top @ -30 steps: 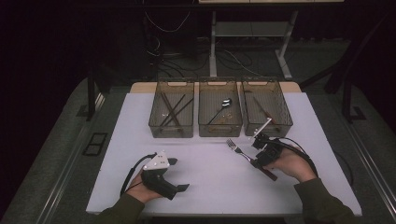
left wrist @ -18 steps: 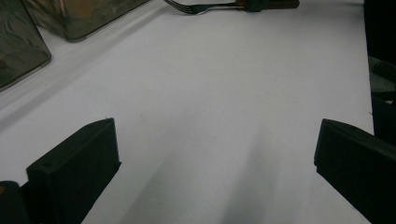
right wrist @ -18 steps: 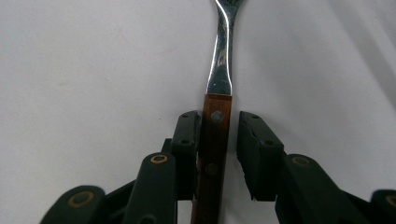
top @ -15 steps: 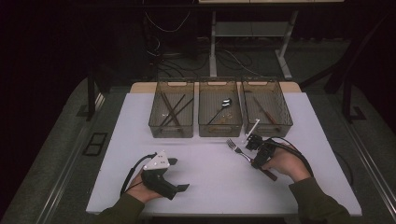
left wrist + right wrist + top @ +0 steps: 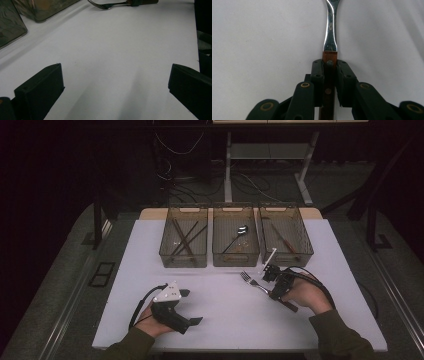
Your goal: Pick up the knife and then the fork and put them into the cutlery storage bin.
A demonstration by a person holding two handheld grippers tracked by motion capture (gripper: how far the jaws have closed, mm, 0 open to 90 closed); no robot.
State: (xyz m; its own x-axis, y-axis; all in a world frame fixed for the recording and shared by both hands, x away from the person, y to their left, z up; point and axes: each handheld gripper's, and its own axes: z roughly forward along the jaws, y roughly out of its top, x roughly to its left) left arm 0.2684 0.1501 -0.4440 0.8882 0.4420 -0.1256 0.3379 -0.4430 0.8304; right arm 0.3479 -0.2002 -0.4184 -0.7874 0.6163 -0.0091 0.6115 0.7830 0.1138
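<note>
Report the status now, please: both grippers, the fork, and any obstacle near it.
Right gripper jaws just closing, pads on the fork at its wooden handle. Left gripper open, resting on the white table. Three bins beyond the fork; nothing blocks it.

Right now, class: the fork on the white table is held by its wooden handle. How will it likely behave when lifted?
The fork looks like rigid metal, so it should stay stiff. The right gripper, whose jaws have just been closing, clamps the wooden handle end, so the long steel front will probably droop or pivot. The polished neck looks slippery; the wood likely grips better.
</note>
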